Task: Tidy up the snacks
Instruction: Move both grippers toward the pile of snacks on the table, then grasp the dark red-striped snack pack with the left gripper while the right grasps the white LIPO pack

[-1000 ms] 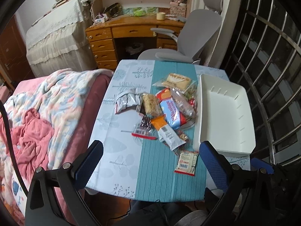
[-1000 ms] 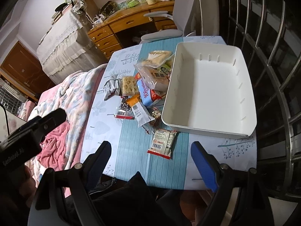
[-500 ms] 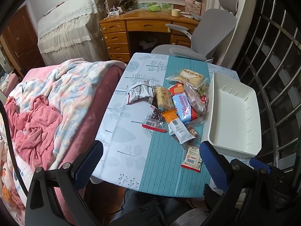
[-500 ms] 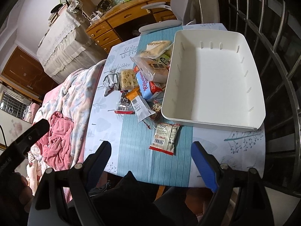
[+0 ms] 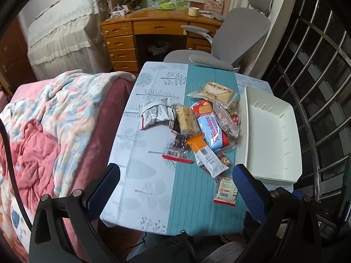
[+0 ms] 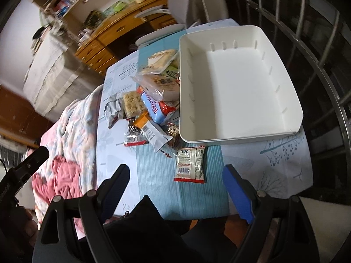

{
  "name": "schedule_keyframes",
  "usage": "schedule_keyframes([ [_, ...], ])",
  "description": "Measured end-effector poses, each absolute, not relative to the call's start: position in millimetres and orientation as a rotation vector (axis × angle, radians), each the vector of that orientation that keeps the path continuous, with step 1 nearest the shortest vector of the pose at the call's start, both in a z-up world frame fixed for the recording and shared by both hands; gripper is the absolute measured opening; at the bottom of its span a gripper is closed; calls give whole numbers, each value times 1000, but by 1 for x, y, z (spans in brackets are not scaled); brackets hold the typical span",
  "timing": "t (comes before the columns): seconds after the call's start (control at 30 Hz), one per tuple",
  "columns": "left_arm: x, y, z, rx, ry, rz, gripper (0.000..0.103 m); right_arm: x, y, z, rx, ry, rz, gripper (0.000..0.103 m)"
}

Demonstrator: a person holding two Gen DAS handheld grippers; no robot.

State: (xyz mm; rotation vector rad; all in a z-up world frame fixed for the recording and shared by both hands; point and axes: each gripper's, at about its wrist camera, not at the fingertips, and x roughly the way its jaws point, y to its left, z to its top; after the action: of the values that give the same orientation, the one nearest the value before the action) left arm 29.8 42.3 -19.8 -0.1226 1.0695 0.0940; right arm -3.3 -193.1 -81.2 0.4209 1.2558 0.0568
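A pile of snack packets [image 5: 204,127] lies on the table's teal runner, left of an empty white bin [image 5: 272,135]. One small white-and-red packet [image 5: 226,190] lies apart at the near side. In the right wrist view the pile [image 6: 149,109], the bin [image 6: 237,83] and the small packet [image 6: 190,164] show too. My left gripper [image 5: 175,188] is open and empty above the table's near edge. My right gripper [image 6: 175,186] is open and empty, just short of the small packet.
A bed with pink and floral blankets [image 5: 43,120] adjoins the table's left side. A grey office chair [image 5: 230,39] and a wooden desk [image 5: 142,35] stand behind the table. Metal window bars [image 5: 318,76] run along the right.
Both grippers have moved closer to the table and stay open. The right wrist view has tilted, and the small packet now lies nearer its fingers.
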Motion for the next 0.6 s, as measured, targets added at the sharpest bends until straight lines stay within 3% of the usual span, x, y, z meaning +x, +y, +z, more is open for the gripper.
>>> schedule_keyframes([
  [0.6,113,105,-81,45,1235,-261,102,-5,-152,-113,483,1240,-350,87],
])
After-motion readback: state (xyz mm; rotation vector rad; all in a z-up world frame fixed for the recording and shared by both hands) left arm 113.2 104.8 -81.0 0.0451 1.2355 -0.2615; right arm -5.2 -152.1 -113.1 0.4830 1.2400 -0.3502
